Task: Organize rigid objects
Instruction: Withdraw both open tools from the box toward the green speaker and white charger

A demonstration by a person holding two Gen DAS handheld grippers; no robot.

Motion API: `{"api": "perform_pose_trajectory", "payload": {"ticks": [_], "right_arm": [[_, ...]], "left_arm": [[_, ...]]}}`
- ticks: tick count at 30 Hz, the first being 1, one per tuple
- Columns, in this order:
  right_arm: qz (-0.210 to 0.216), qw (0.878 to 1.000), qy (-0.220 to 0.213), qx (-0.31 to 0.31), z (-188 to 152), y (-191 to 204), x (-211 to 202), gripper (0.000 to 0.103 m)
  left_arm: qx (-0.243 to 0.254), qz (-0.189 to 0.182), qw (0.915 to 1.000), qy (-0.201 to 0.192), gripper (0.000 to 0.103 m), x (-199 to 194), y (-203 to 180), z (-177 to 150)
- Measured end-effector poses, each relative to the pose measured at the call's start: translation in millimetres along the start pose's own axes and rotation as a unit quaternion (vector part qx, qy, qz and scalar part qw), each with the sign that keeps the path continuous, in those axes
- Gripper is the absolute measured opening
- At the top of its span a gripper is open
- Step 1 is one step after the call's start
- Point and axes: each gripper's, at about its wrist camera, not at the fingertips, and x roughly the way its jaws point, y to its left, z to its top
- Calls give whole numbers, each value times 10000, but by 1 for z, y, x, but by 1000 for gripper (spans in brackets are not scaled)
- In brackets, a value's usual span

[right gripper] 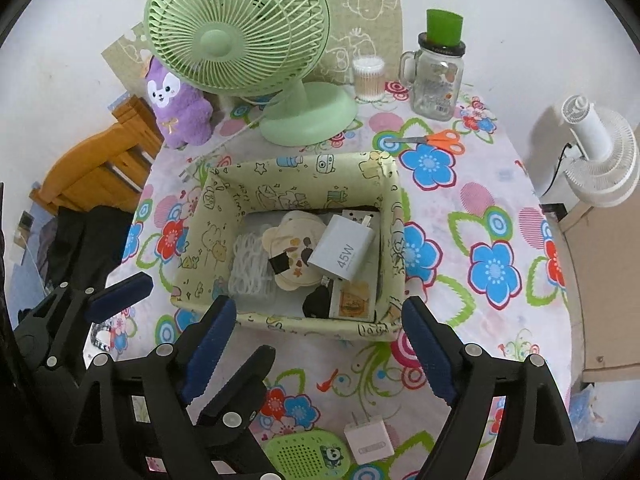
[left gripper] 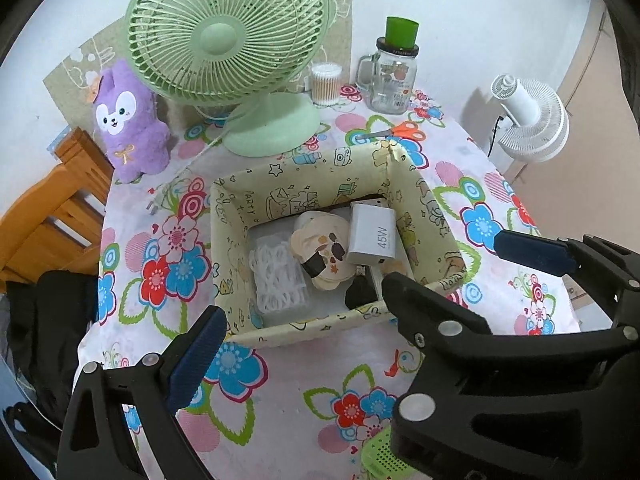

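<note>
Both grippers, left (left gripper: 294, 350) and right (right gripper: 320, 344), gape at the box's (right gripper: 224, 204) near rim.

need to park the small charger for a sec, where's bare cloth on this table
Open cloth lies right of the patterned box, below the orange scissors, and in front of the box above the small white charger and green perforated case. Crowded behind, by the green fan.

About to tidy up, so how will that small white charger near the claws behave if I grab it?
The small white charger looks rigid and boxy, so probably light and unlikely to roll. Its smooth shell may slip between pads; the prongs could snag the tablecloth.
</note>
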Motion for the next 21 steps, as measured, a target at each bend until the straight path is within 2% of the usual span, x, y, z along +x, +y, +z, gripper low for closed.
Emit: {"api": "perform_pose_trajectory", "payload": {"ticks": [21], "right_arm": [[-241,9990,-369,-41,-30,11,-42,87]], "left_arm": [[63,-6,9997,-248,99,-36,-1,-27]]}}
